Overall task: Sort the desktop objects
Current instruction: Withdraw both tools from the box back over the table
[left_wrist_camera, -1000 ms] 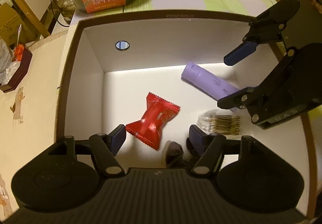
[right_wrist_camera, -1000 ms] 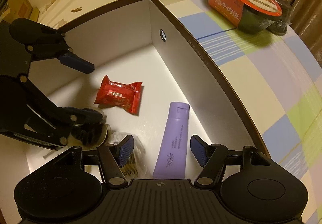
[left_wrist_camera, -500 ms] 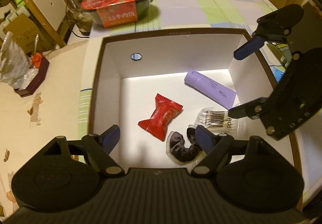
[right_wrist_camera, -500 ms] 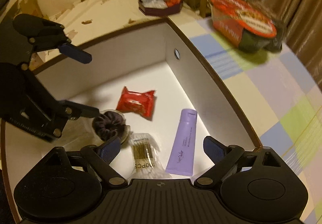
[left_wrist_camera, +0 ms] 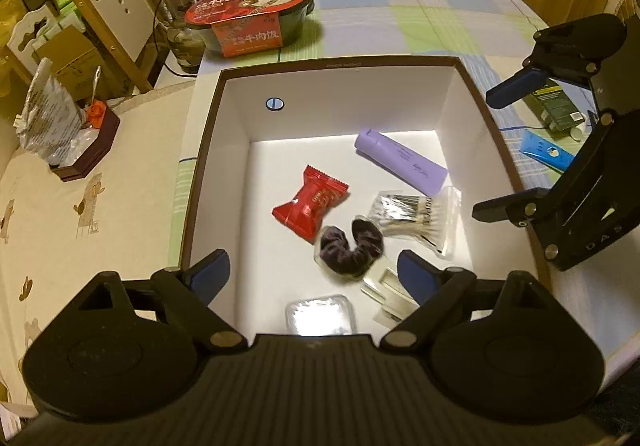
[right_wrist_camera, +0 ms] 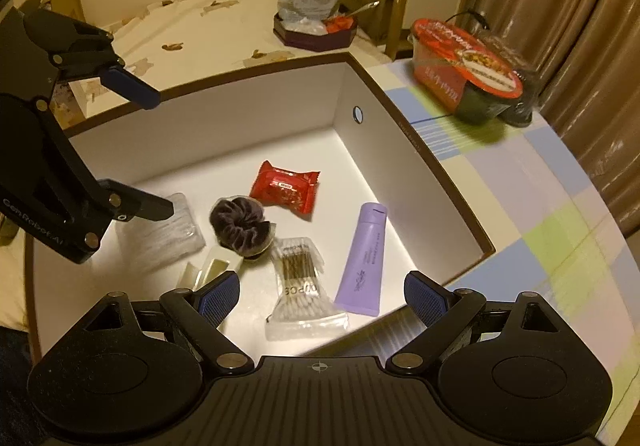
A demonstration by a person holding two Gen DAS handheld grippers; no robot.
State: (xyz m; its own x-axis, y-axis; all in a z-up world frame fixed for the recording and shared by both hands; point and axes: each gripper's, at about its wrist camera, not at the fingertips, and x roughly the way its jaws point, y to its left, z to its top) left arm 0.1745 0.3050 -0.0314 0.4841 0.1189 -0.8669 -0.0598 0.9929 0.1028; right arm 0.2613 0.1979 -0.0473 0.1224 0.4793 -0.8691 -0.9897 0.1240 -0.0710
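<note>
A white box with a brown rim (left_wrist_camera: 340, 61) holds a red candy packet (left_wrist_camera: 310, 203), a purple tube (left_wrist_camera: 402, 161), a bag of cotton swabs (left_wrist_camera: 416, 215), a dark scrunchie (left_wrist_camera: 350, 248) and a clear plastic case (left_wrist_camera: 320, 314). My left gripper (left_wrist_camera: 314, 274) hangs open above the box's near side, nothing between its fingers. My right gripper (right_wrist_camera: 322, 296) is open above the swabs (right_wrist_camera: 298, 286) and the tube (right_wrist_camera: 366, 256), holding nothing. From the right wrist, the scrunchie (right_wrist_camera: 240, 226) lies beside the candy (right_wrist_camera: 286, 187), under the left gripper (right_wrist_camera: 146, 149).
An instant rice bowl (left_wrist_camera: 252, 21) stands behind the box on the checked cloth. A dark tray with a crumpled bag (left_wrist_camera: 76, 149) sits at the left. Outside the box on the right lie a blue tube (left_wrist_camera: 548, 153) and a green carton (left_wrist_camera: 558, 107).
Both grippers have risen up and back from inside the box, still open. The scrunchie, the clear case and more of the table have come into view.
</note>
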